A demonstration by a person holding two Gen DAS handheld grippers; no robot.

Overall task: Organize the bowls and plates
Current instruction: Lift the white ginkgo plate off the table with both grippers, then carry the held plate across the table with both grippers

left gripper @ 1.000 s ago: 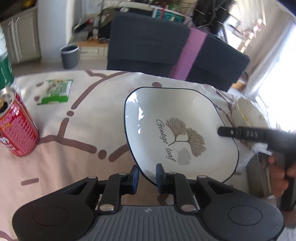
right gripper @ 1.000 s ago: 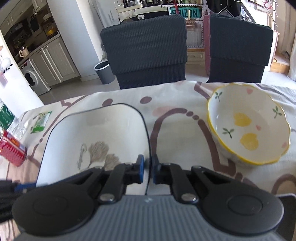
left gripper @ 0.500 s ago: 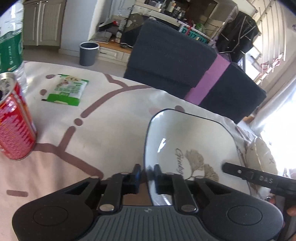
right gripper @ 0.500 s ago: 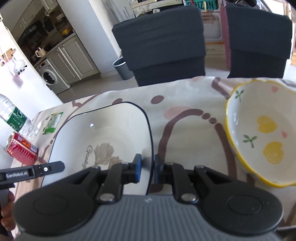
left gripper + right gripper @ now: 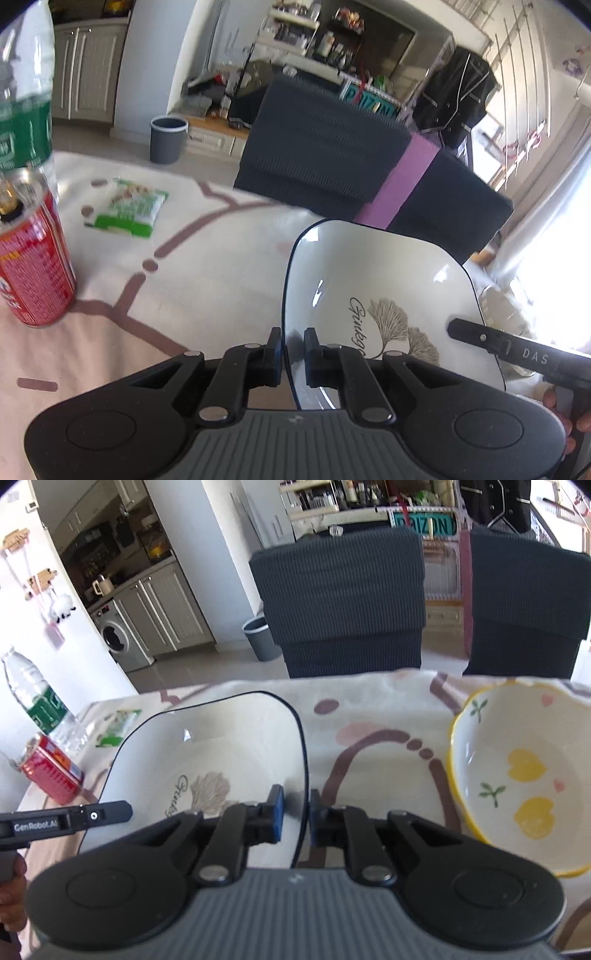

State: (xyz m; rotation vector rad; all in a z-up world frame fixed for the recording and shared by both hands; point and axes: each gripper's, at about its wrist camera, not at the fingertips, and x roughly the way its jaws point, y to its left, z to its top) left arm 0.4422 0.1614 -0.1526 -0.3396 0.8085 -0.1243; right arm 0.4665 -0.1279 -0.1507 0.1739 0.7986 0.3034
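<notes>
Two hand-held grippers share one square ginkgo-leaf plate (image 5: 380, 295) over the surface, left hand-held gripper (image 5: 292, 356) pinching its left rim and right hand-held gripper (image 5: 295, 818) pinching the opposite rim, probably to keep it level near the heart-print bowl (image 5: 517, 775).

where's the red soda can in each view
Left wrist: the red soda can stands at the far left edge, upright on the tablecloth.
Right wrist: red soda can at lower left, appearing tilted, beside the water bottle.
Shared landmark: the square plate with leaf print.
</notes>
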